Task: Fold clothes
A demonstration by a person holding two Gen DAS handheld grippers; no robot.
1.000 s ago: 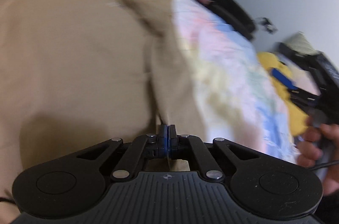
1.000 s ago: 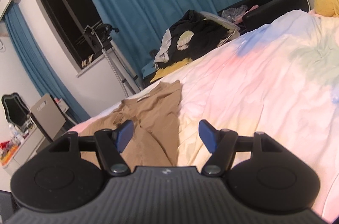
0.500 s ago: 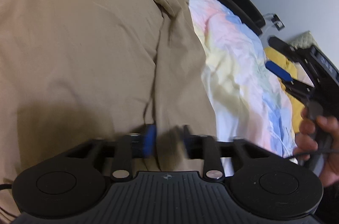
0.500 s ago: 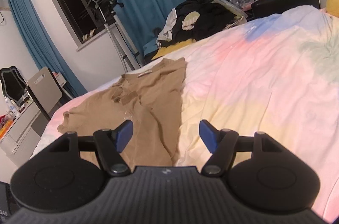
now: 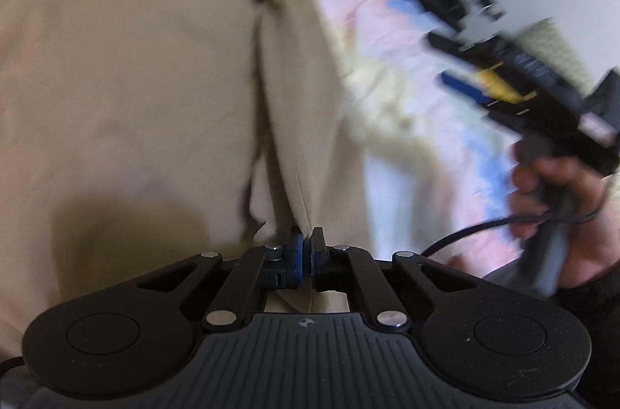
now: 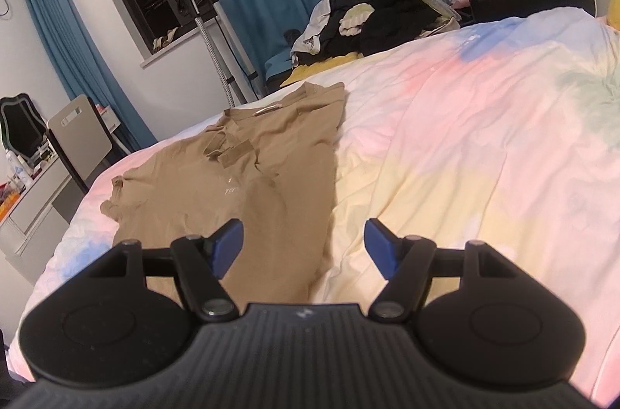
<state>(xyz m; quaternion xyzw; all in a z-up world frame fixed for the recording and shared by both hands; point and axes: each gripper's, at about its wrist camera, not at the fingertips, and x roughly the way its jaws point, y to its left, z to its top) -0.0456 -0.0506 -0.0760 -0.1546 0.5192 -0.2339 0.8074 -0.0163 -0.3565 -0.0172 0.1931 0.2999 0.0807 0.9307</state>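
Spread over pastel tie-dye bedding (image 6: 484, 138), tan T-shirt (image 6: 252, 184), hem fold pinched by just-closed left gripper (image 5: 306, 246); right gripper (image 6: 304, 242) gaping, holding nothing.

blurred: right gripper (image 5: 461, 87) | cut off: tan shirt (image 5: 128, 79) left edge

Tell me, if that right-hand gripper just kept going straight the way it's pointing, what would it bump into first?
Most likely the tan shirt on the bed. The right gripper is open and empty, angled down at the shirt's near right edge, roughly where the cloth meets the pastel cover. Depth is hard to judge, so it might touch the cover first.
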